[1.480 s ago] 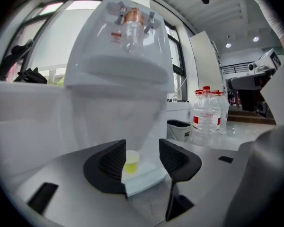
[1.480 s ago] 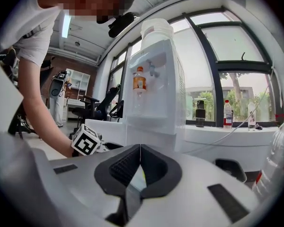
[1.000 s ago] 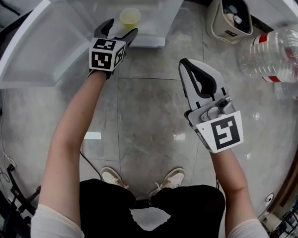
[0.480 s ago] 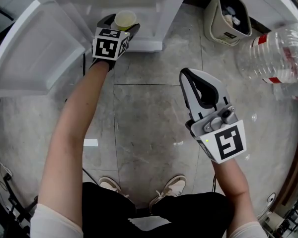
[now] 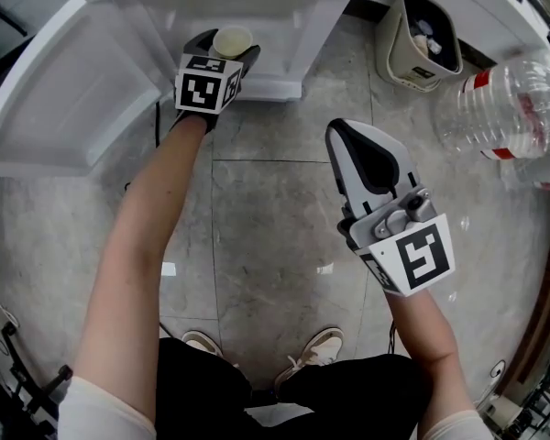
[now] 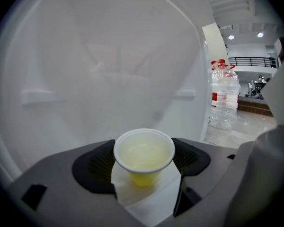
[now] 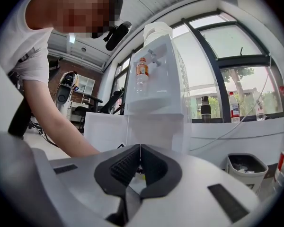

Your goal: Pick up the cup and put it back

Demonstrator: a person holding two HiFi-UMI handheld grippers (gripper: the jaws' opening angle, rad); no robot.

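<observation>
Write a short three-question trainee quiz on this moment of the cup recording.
1. True or false: the right gripper has its jaws together and holds nothing.
2. What stands between the jaws of the left gripper? A) a spoon B) the cup C) a plate
3. Fill in: in the head view, right of the waste bin, there is a large clear ___.
Key: 1 true. 2 B; the jaws are closing with the cup between them, standing on the white ledge. 3 water bottle.
</observation>
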